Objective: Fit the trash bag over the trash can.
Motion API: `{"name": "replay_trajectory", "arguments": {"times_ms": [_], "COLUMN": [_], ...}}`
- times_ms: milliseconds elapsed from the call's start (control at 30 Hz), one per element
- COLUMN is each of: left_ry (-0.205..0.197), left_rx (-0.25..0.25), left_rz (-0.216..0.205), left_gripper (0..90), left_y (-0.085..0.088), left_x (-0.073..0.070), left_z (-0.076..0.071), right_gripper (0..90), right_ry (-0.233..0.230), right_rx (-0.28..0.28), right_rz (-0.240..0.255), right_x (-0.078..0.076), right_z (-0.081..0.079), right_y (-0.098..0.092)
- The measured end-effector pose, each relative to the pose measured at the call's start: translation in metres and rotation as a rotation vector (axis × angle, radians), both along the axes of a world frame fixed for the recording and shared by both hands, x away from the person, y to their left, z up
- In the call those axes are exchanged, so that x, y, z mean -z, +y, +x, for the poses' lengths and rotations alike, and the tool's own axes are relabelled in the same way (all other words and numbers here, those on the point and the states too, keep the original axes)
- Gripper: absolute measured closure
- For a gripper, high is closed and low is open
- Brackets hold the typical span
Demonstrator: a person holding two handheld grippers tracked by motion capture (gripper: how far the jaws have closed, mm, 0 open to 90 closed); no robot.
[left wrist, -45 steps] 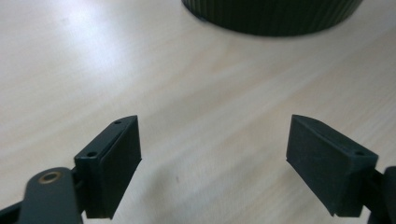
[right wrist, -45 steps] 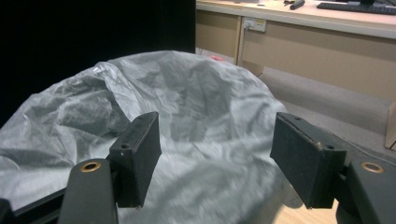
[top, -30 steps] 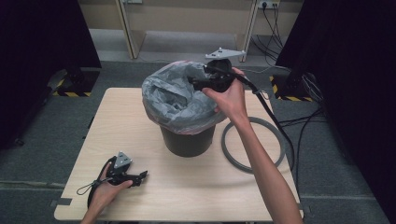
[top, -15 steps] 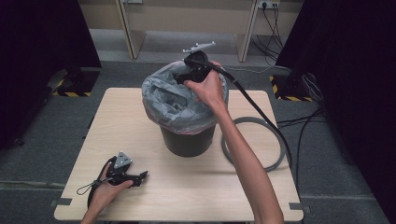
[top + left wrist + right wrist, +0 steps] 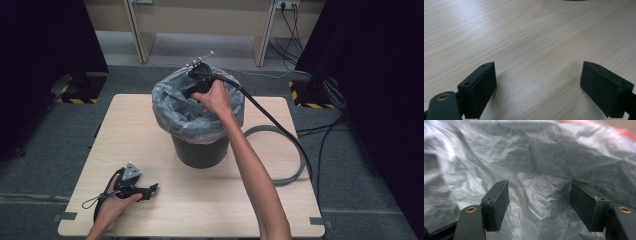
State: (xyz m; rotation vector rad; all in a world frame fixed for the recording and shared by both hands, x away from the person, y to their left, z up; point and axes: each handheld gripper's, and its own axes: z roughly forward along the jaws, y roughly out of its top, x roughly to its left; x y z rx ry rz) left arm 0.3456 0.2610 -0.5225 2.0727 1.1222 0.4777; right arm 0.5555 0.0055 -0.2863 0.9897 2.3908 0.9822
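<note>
A dark bin (image 5: 200, 150) lined with a grey plastic bag (image 5: 172, 112) stands at the middle of the wooden table (image 5: 280, 200). My right gripper (image 5: 189, 92) is held over the bin's mouth, pointing down into it. In the right gripper view its jaws stand open (image 5: 539, 205) with only the crumpled bag liner (image 5: 541, 157) behind them. My left gripper (image 5: 152, 189) lies in a hand at the table's front left corner, resting on the wood. The left gripper view has its jaws open (image 5: 537, 85) over bare tabletop (image 5: 534, 37).
A grey hoop (image 5: 295, 160) lies on the table to the right of the bin, under the right forearm. The right gripper's black cable (image 5: 270, 117) trails off toward the right. Dark curtains and floor cables (image 5: 330, 130) flank the table.
The right hand has moved leftward and down, from the bin's right rim to over its opening. The left hand and its gripper have stayed put.
</note>
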Motion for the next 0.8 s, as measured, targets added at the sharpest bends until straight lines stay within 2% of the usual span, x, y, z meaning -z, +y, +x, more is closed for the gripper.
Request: {"name": "replay_trajectory", "arguments": {"times_ms": [133,167,267,333,500,567,700,800], "left_ry": [0.000,0.000,-0.001,-0.001,-0.001,-0.001,-0.001,-0.001], "left_rx": [0.006,0.006,0.009,0.009,0.010,0.010,0.010,0.009], "left_rz": [0.000,-0.001,0.000,-0.001,-0.001,-0.001,-0.001,-0.002], "left_gripper": [12.6,12.6,12.6,12.6,12.6,12.6,12.6,12.6], "left_y": [0.000,0.000,0.000,0.000,0.000,0.000,0.000,0.000], "left_x": [0.000,0.000,0.000,0.000,0.000,0.000,0.000,0.000], "left_z": [0.000,0.000,-0.001,-0.001,-0.001,-0.001,-0.001,-0.001], "right_gripper": [32.4,32.4,33.3,33.8,34.0,33.5,33.2,32.9], "right_ry": [0.050,0.050,0.104,0.110,0.067,0.031,-0.016,-0.038], "right_rx": [-0.012,-0.012,-0.023,-0.024,-0.035,-0.035,-0.024,-0.024], "right_rz": [-0.057,-0.057,-0.050,-0.035,0.039,0.091,0.166,0.194], "right_x": [0.013,0.013,0.020,0.020,0.006,-0.003,-0.015,-0.022], "right_z": [0.009,0.009,0.013,0.014,0.003,-0.003,-0.009,-0.012], "right_y": [0.003,0.003,0.001,-0.001,-0.007,-0.010,-0.014,-0.016]}}
